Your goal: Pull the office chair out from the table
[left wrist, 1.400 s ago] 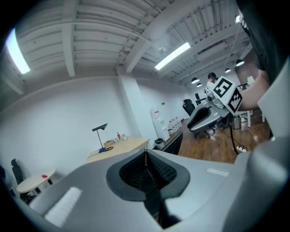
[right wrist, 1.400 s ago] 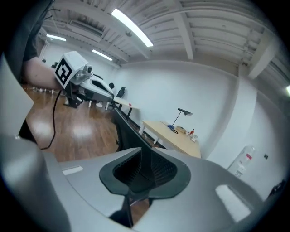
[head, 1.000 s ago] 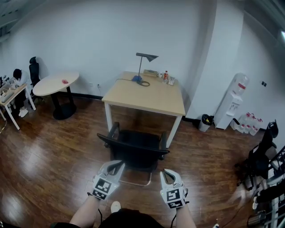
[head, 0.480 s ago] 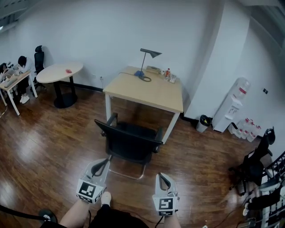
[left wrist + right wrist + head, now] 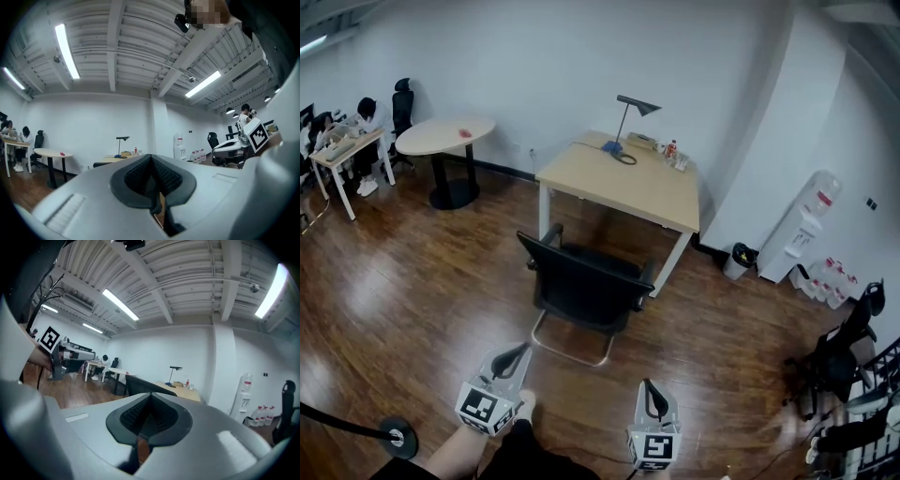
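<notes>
The black office chair (image 5: pixel 581 286) stands on the wooden floor in front of the light wood table (image 5: pixel 623 187), its backrest toward me and its seat partly out from under the table edge. My left gripper (image 5: pixel 519 350) and right gripper (image 5: pixel 649 385) are low in the head view, a stretch of floor short of the chair and touching nothing. Both are shut and empty. In the left gripper view the shut left gripper (image 5: pixel 151 161) points level at the room. In the right gripper view the right gripper (image 5: pixel 149 401) sits below the chair's backrest (image 5: pixel 145 386).
A desk lamp (image 5: pixel 630 114) and small bottles (image 5: pixel 673 155) stand on the table. A round white table (image 5: pixel 445 136) and a seated person at a desk (image 5: pixel 364 114) are at far left. A water dispenser (image 5: pixel 806 225), bin (image 5: pixel 739 255) and another chair (image 5: pixel 844 342) are at right. A stanchion base (image 5: pixel 394 436) lies near left.
Both grippers have drawn back from the chair's backrest toward me, and the strip of floor between them and the chair has widened. The whole view has shifted back from the table.
</notes>
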A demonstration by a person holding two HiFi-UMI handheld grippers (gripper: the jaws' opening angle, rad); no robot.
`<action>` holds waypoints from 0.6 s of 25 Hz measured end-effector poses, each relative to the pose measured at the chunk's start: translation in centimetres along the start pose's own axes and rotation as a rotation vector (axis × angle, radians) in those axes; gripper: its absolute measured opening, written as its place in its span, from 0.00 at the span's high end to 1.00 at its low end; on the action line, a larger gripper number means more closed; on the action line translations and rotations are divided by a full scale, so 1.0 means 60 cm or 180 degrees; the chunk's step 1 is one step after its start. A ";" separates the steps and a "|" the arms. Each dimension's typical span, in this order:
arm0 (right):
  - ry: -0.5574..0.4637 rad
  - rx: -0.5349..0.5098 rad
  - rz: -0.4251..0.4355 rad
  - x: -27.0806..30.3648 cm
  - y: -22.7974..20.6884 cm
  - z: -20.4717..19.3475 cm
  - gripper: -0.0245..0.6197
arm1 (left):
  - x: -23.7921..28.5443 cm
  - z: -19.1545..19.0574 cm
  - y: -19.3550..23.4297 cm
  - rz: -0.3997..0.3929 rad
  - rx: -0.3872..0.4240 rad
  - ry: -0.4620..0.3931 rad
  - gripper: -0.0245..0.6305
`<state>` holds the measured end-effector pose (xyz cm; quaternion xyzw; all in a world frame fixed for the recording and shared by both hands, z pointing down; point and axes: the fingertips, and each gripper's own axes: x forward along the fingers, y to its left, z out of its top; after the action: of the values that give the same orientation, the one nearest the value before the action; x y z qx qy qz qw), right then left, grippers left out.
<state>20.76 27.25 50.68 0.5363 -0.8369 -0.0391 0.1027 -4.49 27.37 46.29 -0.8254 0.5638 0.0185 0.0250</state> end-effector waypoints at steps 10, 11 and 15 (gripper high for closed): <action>-0.0077 0.0354 -0.0039 -0.025 0.002 0.016 0.94 | -0.021 -0.011 0.002 -0.0067 -0.0182 -0.0003 0.96; -0.0086 0.0335 -0.0065 -0.022 -0.001 0.019 0.94 | -0.016 -0.010 0.003 -0.0101 -0.0152 -0.0010 0.96; -0.0143 0.0377 -0.0207 -0.003 -0.016 0.036 0.94 | 0.011 -0.008 0.018 -0.0173 -0.0091 -0.0014 0.96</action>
<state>21.24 26.92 48.39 0.5674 -0.8219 -0.0048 0.0506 -5.25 26.35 46.69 -0.8406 0.5408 0.0277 0.0151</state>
